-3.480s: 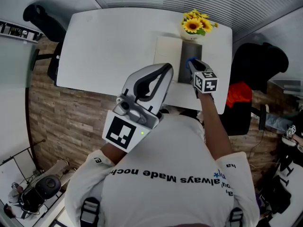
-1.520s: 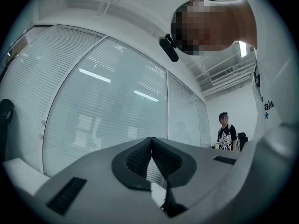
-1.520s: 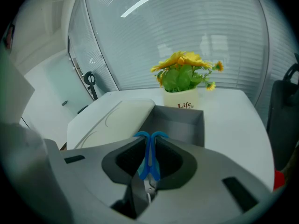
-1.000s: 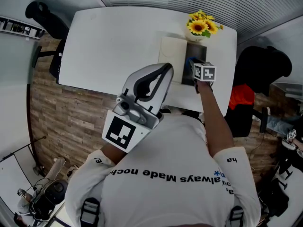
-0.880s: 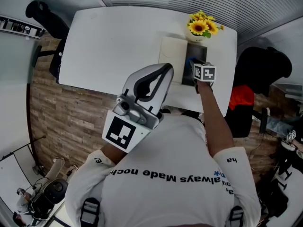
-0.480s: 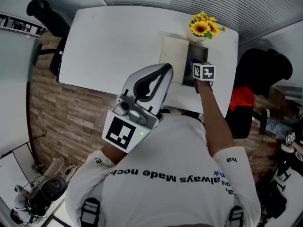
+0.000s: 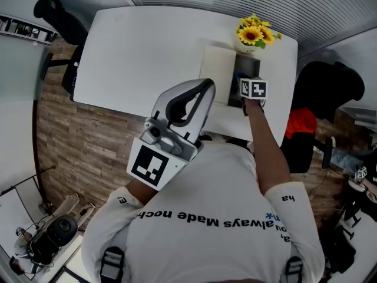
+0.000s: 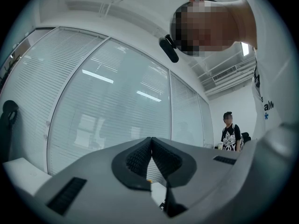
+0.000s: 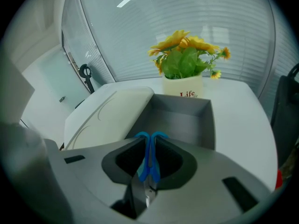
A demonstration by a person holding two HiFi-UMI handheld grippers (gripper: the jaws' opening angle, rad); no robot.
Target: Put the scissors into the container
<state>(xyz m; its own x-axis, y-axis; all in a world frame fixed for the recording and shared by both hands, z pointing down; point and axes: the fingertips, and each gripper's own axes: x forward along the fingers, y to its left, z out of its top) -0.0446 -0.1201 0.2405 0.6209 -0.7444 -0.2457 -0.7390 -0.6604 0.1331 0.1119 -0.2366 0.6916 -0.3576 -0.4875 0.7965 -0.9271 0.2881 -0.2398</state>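
Observation:
My right gripper [image 7: 240, 82] is shut on blue-handled scissors [image 9: 149, 160], whose handles stick out between its jaws while the blades hang back beneath. It hovers over the near end of an open grey container [image 9: 183, 118] on the white table [image 7: 147, 52]. The container [image 7: 245, 62] shows nothing inside in either view. My left gripper [image 7: 207, 86] is held up in front of the person's chest, away from the table. In the left gripper view its jaws [image 8: 151, 146] meet with nothing between them and point at glass walls.
A cream lid [image 7: 215, 74] lies flat against the container's left side. A pot of sunflowers [image 7: 253, 33] stands just behind the container. Black chairs stand at the table's far left [image 7: 52, 13] and right [image 7: 325, 84]. A person [image 8: 231, 132] stands far off.
Since the earliest frame my right gripper has crept slightly farther over the container with the scissors. Over the last second nothing has visibly moved. The left gripper stays put.

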